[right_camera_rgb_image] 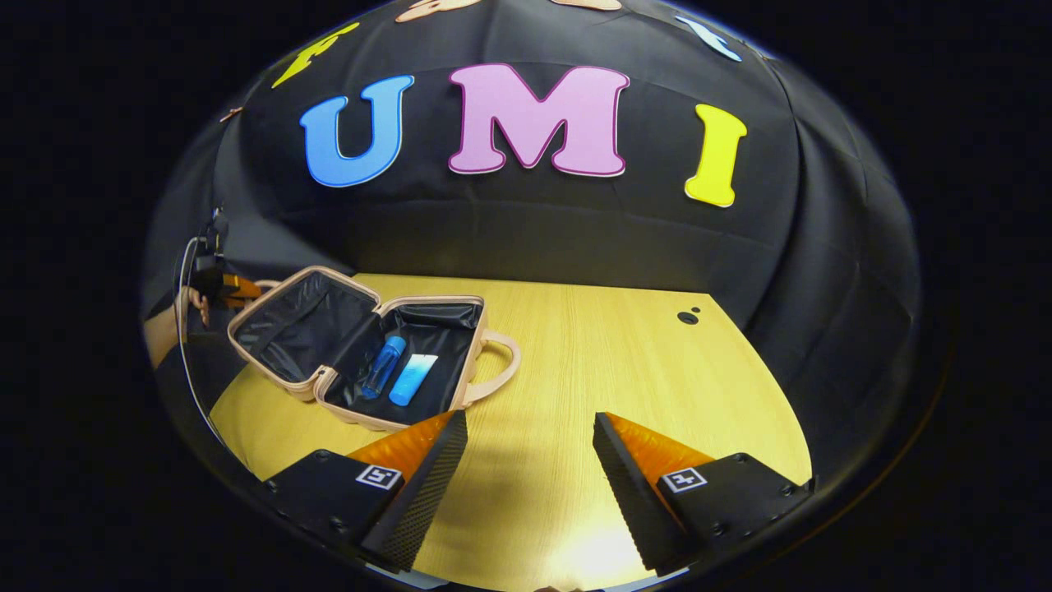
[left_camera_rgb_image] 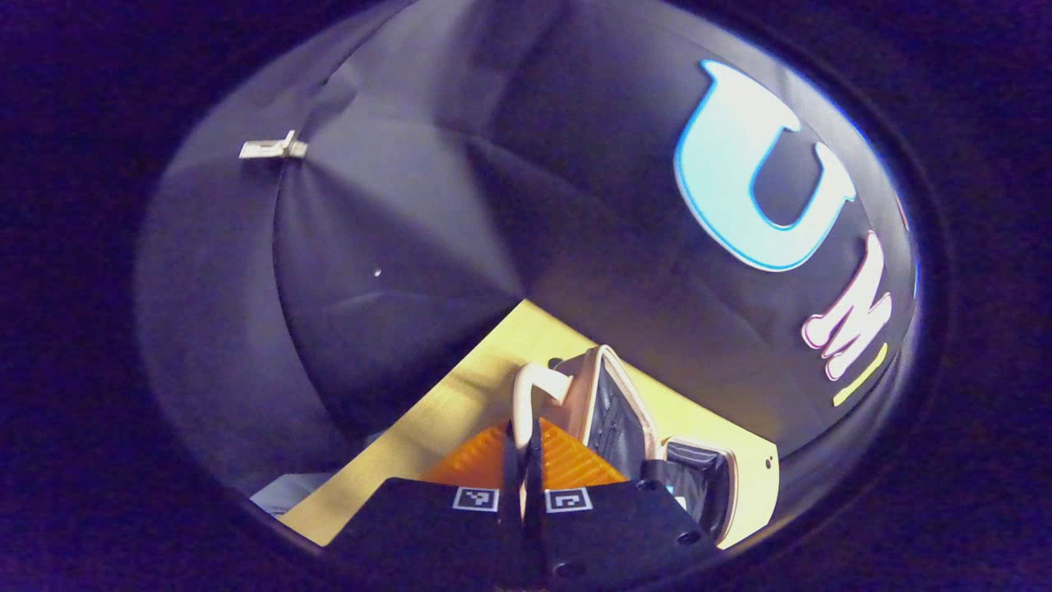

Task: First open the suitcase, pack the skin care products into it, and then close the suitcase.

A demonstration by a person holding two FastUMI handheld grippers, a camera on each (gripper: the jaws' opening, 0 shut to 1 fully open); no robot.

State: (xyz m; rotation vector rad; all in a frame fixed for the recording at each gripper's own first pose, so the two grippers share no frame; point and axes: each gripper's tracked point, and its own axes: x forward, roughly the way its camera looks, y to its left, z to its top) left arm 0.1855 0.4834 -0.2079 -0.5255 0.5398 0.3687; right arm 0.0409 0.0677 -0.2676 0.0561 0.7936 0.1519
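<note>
In the right gripper view a beige suitcase (right_camera_rgb_image: 359,418) lies open on the wooden table (right_camera_rgb_image: 625,370), its black-lined lid (right_camera_rgb_image: 300,325) tilted back to the left. Inside the base lie a blue bottle (right_camera_rgb_image: 384,366) and a blue-and-white tube (right_camera_rgb_image: 413,378). My right gripper (right_camera_rgb_image: 530,469) hovers open over bare table in front of the case, holding nothing. My left gripper (left_camera_rgb_image: 523,448) is shut on the lid's beige handle (left_camera_rgb_image: 532,386), with the lid (left_camera_rgb_image: 612,411) just beyond it. Far off in the right gripper view, the left gripper (right_camera_rgb_image: 223,284) and the hand holding it sit at the lid's outer edge.
The base's own handle (right_camera_rgb_image: 500,362) sticks out to the right of the case. Two small dark holes (right_camera_rgb_image: 687,316) mark the table's far right. Black cloth walls close in behind and on both sides. A metal clip (left_camera_rgb_image: 273,148) hangs on the wall.
</note>
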